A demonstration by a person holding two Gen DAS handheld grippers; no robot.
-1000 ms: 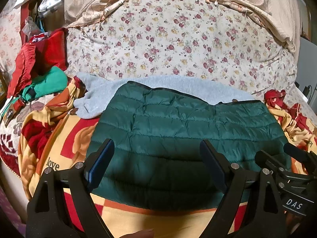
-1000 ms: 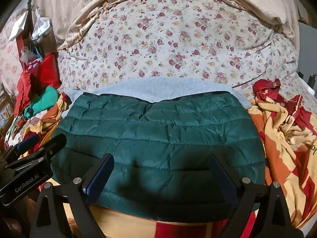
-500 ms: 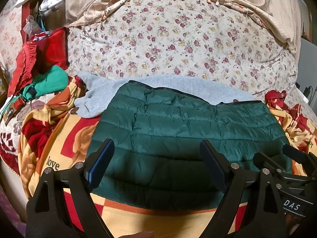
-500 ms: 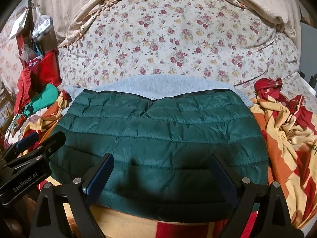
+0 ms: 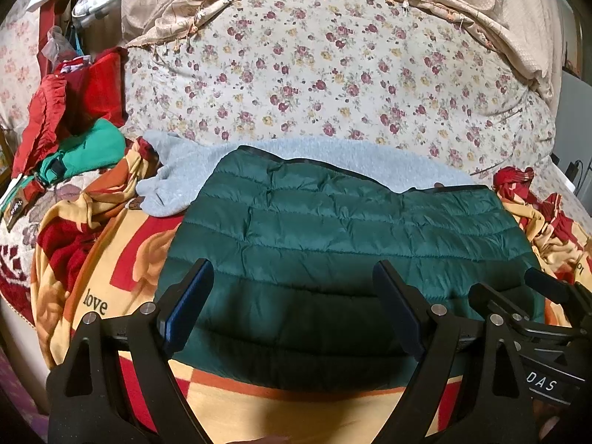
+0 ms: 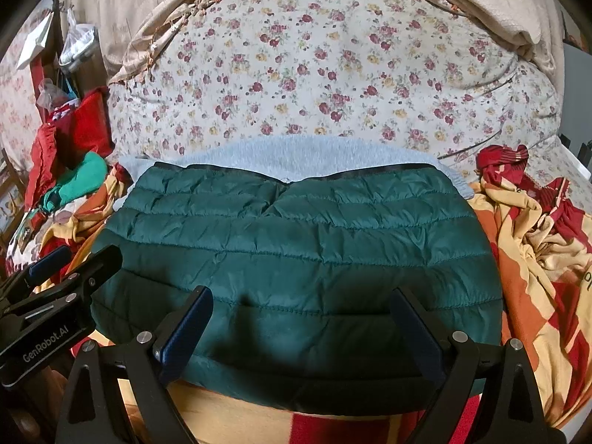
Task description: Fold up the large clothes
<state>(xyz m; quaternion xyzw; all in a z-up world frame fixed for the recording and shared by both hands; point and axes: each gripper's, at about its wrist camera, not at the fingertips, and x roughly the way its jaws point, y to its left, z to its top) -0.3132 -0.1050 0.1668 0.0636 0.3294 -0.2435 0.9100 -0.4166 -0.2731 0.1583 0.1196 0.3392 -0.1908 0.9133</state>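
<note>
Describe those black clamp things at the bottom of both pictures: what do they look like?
They are two matching handheld grippers. The left gripper and the right gripper each have angular matt black plastic arms with triangular cut-outs and silver rivets. Their fingers carry flat dark blue pads. White lettering shows on the bodies: "GenRobot.AI" on the left one, "DAS" on the right. No cables or sleeves are visible.

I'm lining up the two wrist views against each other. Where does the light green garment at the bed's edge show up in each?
Left wrist: the light green garment sits at the left edge, below the red clothes.
Right wrist: it is again at the left.
Shared landmark: the dark green puffer jacket.
</note>
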